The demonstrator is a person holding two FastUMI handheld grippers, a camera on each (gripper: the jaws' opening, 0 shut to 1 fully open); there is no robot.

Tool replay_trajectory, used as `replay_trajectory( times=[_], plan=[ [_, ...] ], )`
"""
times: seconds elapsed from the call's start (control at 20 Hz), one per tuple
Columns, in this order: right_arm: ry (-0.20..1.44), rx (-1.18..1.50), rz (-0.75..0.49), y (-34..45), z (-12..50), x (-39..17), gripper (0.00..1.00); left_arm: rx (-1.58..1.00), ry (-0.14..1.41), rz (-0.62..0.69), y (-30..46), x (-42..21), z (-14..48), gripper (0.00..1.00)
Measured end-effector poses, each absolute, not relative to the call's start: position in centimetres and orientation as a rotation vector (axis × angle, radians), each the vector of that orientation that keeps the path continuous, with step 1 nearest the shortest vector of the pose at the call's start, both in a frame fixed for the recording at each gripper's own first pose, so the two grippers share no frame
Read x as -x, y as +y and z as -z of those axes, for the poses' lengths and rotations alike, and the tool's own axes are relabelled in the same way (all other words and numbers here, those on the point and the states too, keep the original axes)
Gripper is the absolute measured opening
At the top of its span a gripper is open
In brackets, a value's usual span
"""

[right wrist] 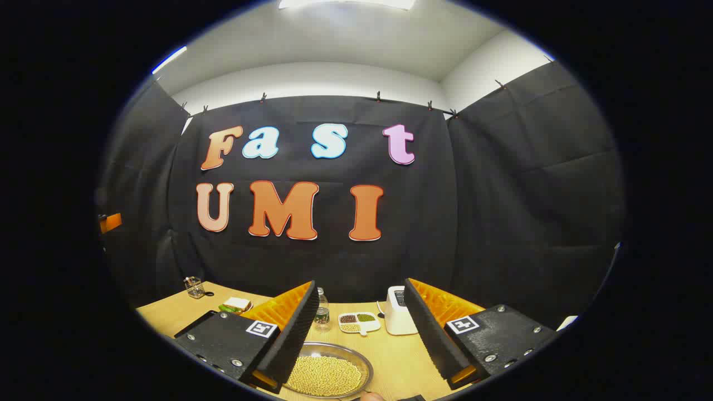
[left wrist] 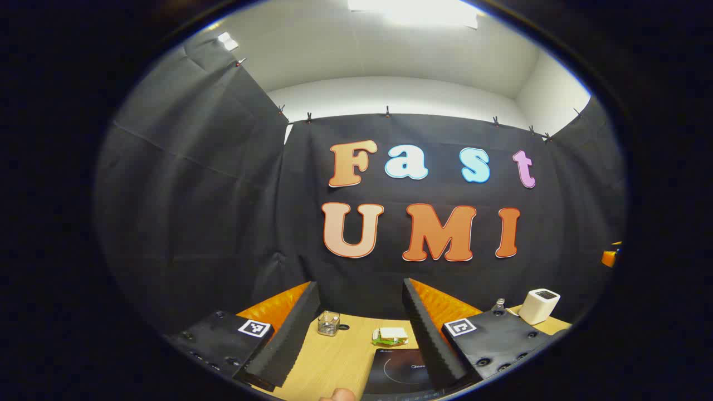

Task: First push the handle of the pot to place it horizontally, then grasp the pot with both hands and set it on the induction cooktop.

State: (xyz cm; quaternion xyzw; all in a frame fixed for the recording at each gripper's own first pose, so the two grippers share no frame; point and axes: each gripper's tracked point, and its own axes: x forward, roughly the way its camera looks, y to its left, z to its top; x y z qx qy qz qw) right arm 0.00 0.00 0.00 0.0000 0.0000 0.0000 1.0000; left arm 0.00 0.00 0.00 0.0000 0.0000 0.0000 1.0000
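Hidden or cut off: induction cooktop point(left wrist: 402, 370) cropped at the bottom edge of the left gripper view, partly behind the left gripper's right-hand finger; a fingertip point(left wrist: 338, 395) of a person barely peeking in at the bottom edge, just left of the cooktop; another bit of finger point(right wrist: 372, 396) at the bottom edge of the right gripper view, just beside the pan.
Hard to make out: small orange object point(left wrist: 609, 257) at the far right edge of the left gripper view, too cropped to name.
Pot: shallow round metal pan point(right wrist: 328, 370) on the wooden table point(right wrist: 398, 356), low in the right gripper view, its left rim behind that gripper's left-hand finger; handle not visible.
Pot contents: filled with pale yellow beans.
Glass jar point(left wrist: 328, 323): on the table beyond the cooktop, to its left; contents unclear.
Sandwich point(left wrist: 391, 335): on a plate just behind the cooktop's far edge.
Water bottle point(right wrist: 321, 312): beyond the pan, upright.
Divided dish point(right wrist: 357, 322): beyond the pan, three compartments holding dark, green and pale grains.
White toaster point(right wrist: 398, 318): right of the divided dish.
Left gripper point(left wrist: 362, 328): fingers spread wide, holding nothing, raised above the table.
Right gripper point(right wrist: 362, 326): fingers spread wide, holding nothing, above the pan.
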Motion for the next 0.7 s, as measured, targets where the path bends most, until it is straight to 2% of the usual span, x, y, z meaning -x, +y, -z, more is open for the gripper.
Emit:
replay_trajectory(
  times=[0.15,0.2,0.25,0.7],
  plan=[
    [0.016,-0.022,-0.008,-0.4,0.5,-0.1,0.95,-0.023,0.000,0.009,-0.9,0.1,-0.3,0.99],
    [0.017,-0.026,-0.005,-0.6,0.6,-0.2,1.00,-0.029,-0.002,0.010,-1.1,0.1,-0.4,0.99],
    [0.018,-0.028,-0.003,-0.8,0.6,-0.4,0.95,-0.031,-0.002,0.012,-1.4,0.1,-0.4,0.99],
    [0.030,-0.027,-0.010,-1.0,0.9,-0.5,0.95,-0.037,0.009,0.016,-1.8,0.3,-0.2,0.99]
  ],
)
